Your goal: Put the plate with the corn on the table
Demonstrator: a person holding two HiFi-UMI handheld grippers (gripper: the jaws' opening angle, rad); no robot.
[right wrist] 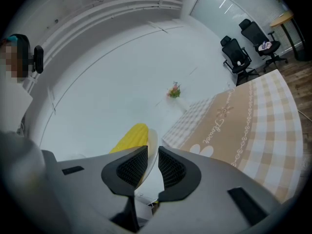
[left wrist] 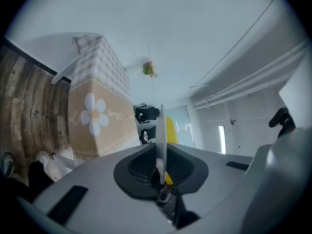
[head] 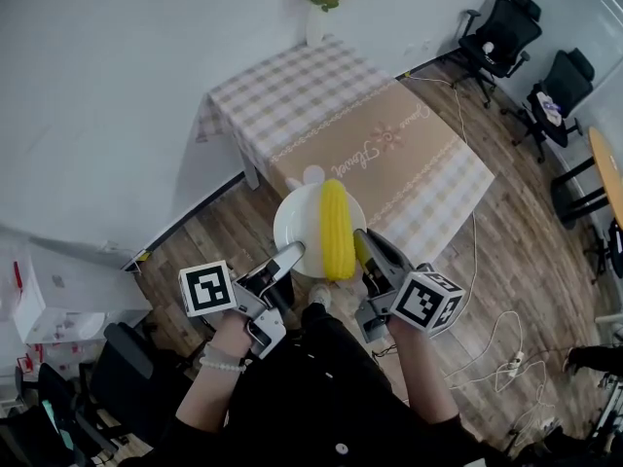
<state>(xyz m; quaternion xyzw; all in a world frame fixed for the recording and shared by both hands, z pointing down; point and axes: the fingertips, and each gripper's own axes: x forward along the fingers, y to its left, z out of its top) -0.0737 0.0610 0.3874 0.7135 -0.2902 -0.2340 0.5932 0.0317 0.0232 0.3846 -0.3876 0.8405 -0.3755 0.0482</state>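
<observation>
A white plate (head: 295,224) with a yellow corn cob (head: 336,228) lying across it hangs in the air at the near end of the table (head: 389,149). My left gripper (head: 291,256) is shut on the plate's near-left rim, and my right gripper (head: 363,243) is shut on its near-right rim beside the corn. In the left gripper view the plate (left wrist: 160,135) stands edge-on between the pads of the left gripper (left wrist: 160,167), with the corn (left wrist: 172,129) behind it. In the right gripper view the right gripper (right wrist: 152,162) pinches the plate rim (right wrist: 152,147), and the corn (right wrist: 130,136) lies to its left.
The table wears a checked and beige cloth with a flower print (head: 384,136). A vase of flowers (head: 319,6) stands at its far end by the wall. Black office chairs (head: 501,35) stand at the right on the wooden floor (head: 224,241), and a cable (head: 487,343) lies there.
</observation>
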